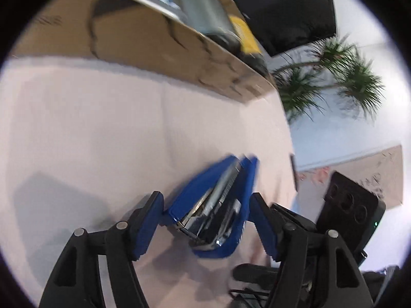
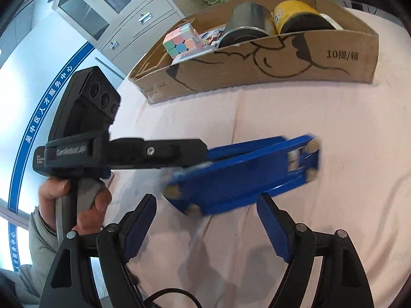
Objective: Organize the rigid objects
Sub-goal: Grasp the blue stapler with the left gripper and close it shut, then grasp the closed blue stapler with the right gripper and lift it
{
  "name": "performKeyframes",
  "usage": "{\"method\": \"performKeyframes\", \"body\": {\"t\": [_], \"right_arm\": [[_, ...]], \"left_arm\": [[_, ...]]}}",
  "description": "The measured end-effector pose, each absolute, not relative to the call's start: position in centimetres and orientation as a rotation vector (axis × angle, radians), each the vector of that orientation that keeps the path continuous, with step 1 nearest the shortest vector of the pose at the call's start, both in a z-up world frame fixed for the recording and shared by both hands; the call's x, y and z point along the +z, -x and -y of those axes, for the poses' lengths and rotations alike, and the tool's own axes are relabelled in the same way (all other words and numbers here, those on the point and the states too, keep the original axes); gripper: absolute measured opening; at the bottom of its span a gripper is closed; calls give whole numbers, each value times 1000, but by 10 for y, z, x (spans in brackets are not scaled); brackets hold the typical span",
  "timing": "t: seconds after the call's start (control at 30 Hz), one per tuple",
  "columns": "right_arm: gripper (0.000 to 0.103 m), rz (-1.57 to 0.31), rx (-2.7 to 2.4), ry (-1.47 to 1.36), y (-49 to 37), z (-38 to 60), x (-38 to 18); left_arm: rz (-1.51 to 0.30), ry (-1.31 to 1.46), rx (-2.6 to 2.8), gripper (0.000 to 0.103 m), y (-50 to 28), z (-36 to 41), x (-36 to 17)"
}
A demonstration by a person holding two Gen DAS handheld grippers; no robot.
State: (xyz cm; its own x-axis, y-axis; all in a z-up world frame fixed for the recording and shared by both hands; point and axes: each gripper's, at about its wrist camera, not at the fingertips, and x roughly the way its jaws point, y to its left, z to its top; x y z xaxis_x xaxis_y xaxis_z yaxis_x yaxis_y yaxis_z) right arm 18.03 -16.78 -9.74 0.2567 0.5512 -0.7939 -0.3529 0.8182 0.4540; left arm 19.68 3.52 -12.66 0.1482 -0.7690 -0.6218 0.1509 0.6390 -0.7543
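In the left wrist view the left tongs (image 1: 205,220) sit at the lower centre of the frame, tilted, their blue pads clamped on either side of a blue metal stapler (image 1: 218,205); the stapler points up and away, blurred, its silver staple channel showing between the two blue halves. In the right wrist view the same stapler (image 2: 244,174) lies across the centre, underside and pale rubber feet showing, held above the pink-clothed tabletop (image 2: 321,118); the person's hand (image 2: 77,200) grips the left tool's handle at lower left. The right tongs (image 2: 208,220) spread wide at the bottom, gripping nothing. A brown cardboard box (image 2: 257,69) sits across the top, holding a pastel puzzle cube (image 2: 181,41), a grey cylindrical tin (image 2: 244,23) and a yellow round can (image 2: 295,16).
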Motion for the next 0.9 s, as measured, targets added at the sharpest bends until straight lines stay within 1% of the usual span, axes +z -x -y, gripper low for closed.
{"method": "performKeyframes", "body": {"t": [0.17,0.23,0.27,0.4,0.5,0.53,0.6,0.63,0.67,0.77,0.9], "right_arm": [[88,-1173,566,-138,-164,172,-92],[88,-1169,490,-91,-158,181,-92],[91,-1168,459,-79,-156,186,-93],[91,-1129,356,16,-148,195,-97],[84,-1115,348,45,-144,190,-104],[75,-1111,348,65,-143,185,-108],[69,-1076,331,126,-140,175,-114],[62,-1053,316,158,-138,172,-115],[58,-1029,325,169,-137,171,-115],[52,-999,388,130,-137,175,-112],[50,-1041,615,-160,-145,188,-111]], "left_arm": [[-1284,672,-915,66,-172,9,-129],[-1282,691,-989,67,-167,25,-128],[-1279,677,-988,67,-165,26,-126],[-1223,707,-880,67,-170,9,-122],[-1173,627,-736,67,-169,-11,-113],[-1168,625,-714,67,-169,-16,-112],[-1160,629,-691,67,-168,-23,-110],[-1159,628,-684,67,-167,-28,-110],[-1157,627,-674,67,-165,-30,-110],[-1159,634,-671,67,-162,-33,-113],[-1149,653,-680,67,-164,-37,-113]]}}
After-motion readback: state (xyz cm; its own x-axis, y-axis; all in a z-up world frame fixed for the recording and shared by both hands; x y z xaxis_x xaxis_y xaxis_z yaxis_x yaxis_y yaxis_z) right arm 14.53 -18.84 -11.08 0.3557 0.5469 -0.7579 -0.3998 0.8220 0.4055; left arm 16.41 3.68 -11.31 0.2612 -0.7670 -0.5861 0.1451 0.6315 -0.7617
